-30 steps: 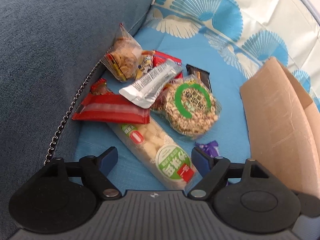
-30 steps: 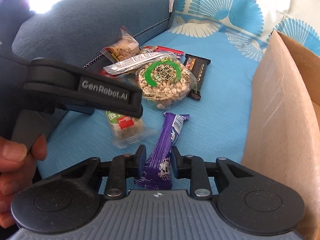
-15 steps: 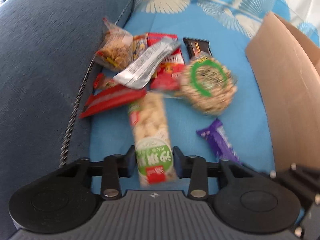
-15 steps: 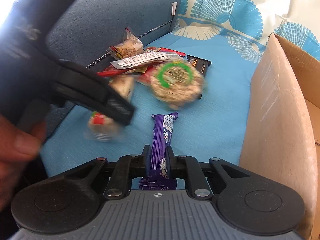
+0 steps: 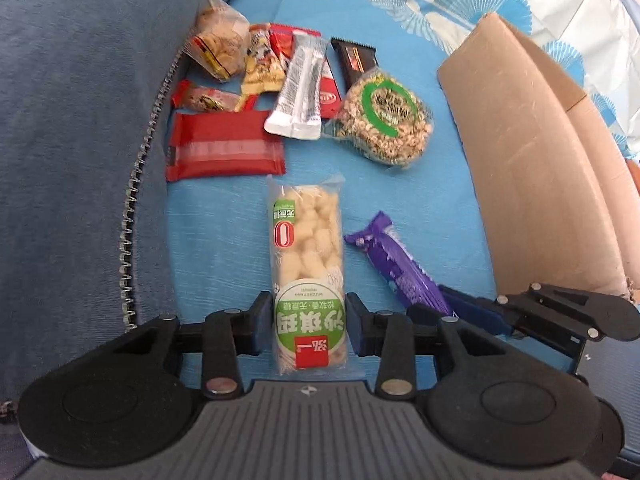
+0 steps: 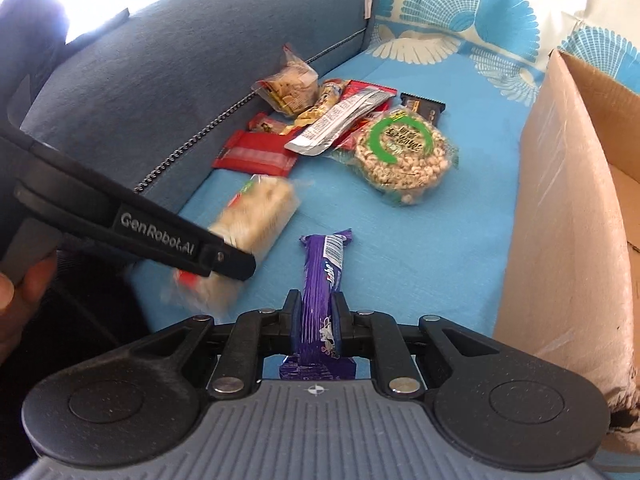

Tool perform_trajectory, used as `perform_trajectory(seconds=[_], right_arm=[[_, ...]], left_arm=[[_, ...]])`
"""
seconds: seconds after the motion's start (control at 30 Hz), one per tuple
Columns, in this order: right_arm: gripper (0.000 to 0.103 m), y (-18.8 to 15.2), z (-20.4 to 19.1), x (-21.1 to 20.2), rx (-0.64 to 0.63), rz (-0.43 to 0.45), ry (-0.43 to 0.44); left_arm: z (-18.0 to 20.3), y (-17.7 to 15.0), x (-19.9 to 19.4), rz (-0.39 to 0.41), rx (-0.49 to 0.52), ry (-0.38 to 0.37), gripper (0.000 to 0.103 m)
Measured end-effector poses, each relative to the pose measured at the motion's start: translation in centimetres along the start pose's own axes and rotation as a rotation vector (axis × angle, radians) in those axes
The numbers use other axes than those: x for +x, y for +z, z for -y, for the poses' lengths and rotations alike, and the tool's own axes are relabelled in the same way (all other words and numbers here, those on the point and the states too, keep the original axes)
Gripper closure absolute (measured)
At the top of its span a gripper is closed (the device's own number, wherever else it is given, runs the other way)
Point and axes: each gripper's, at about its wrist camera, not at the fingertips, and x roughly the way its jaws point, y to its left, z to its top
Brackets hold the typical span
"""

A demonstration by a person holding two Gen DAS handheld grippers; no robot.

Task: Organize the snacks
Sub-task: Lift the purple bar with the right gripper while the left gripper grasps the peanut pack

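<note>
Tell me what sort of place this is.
Probably a living room: snacks lie on a sofa's blue patterned cover, against a grey-blue cushion, with a cardboard box alongside.

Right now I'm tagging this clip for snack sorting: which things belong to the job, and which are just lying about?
Job:
left gripper, shut on the puffed rice bar
right gripper, shut on the purple bar
round cereal cake
red wafer pack
silver sachet
cardboard box

Lying about:
blue cushion
patterned sheet
</note>
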Motion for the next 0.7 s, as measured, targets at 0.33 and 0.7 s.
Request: perform_trajectory(seconds=[0.33,0.7], right_arm=[[0.083,-0.3,0.6,2.0,0.02,-0.026,-0.03],[0.088,-0.5,0.5,-0.9,0.009,0.116,-0.076]], left_arm=[[0.3,0.2,0.6,-0.001,0.046,0.031,0.058],[0.3,0.1,-0.1,0.061,0.038,-0.014,0.063]])
